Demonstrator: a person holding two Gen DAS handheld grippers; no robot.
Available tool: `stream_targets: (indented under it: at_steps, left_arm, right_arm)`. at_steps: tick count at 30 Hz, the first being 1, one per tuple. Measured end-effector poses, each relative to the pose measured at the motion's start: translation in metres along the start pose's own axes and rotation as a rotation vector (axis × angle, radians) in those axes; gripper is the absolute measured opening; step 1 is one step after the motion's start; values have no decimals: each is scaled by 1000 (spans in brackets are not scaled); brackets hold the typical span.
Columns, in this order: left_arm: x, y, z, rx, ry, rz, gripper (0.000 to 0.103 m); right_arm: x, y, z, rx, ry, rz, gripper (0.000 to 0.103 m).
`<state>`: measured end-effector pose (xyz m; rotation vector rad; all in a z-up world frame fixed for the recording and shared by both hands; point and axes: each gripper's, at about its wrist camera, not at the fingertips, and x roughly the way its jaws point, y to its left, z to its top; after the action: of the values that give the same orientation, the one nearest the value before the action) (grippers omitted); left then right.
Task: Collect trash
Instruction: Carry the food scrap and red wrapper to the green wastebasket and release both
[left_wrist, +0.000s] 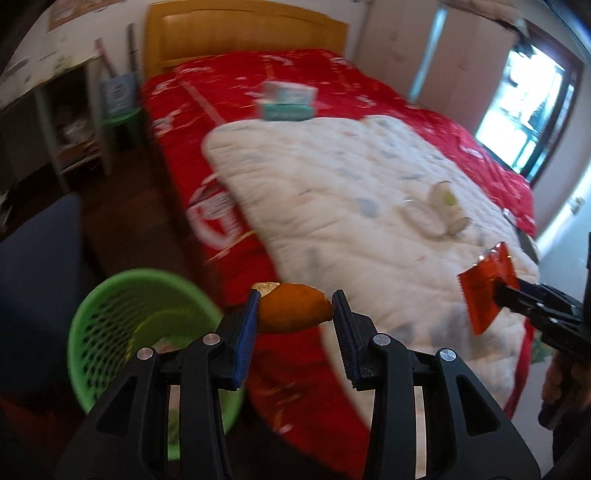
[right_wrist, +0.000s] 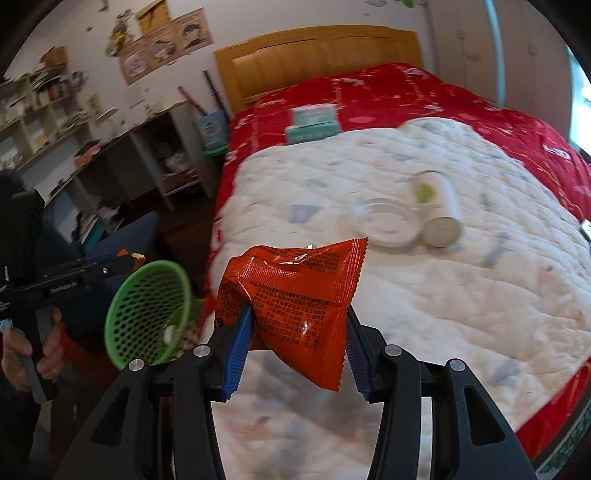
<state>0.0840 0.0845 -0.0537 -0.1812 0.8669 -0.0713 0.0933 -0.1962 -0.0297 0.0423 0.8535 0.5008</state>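
A bedroom: shelves and a desk along the left wall, then dark wooden floor, then a bed with a red printed bedspread (right_wrist: 461, 96) and a white quilted blanket (right_wrist: 461, 295) laid over its near end. On the floor strip beside the bed's left edge stands a green perforated plastic basket (left_wrist: 122, 332) (open-topped, some scraps inside). The left gripper (left_wrist: 294, 314) is clamped on a piece of orange peel (left_wrist: 291, 308), held over the bed's corner just right of the basket. On the blanket lie a clear round lid (right_wrist: 388, 221) touching a tipped white cylindrical container (right_wrist: 439, 208); a teal box (right_wrist: 314, 123) sits farther back. The right gripper (right_wrist: 298, 338) pinches an orange-red foil snack wrapper (right_wrist: 299, 295) above the blanket.
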Motion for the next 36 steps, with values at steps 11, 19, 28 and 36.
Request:
stream_targets:
  at_steps: [11,19,28,36]
  left_arm:
    - [-15,99,-45,-200,47,137,39]
    - [-12,138,-64,-307,71,165,52]
    - [-28,162,-79,-375,46,184,61]
    - [-43,182,-91,-444,26,205,70]
  right_arm:
    - [36,79,5,-103,55,108,46]
    - [61,123,11,-162,92,164,46]
    - [95,171,16,-213,144,222,47]
    - [130,211,9,-263,208,244,47]
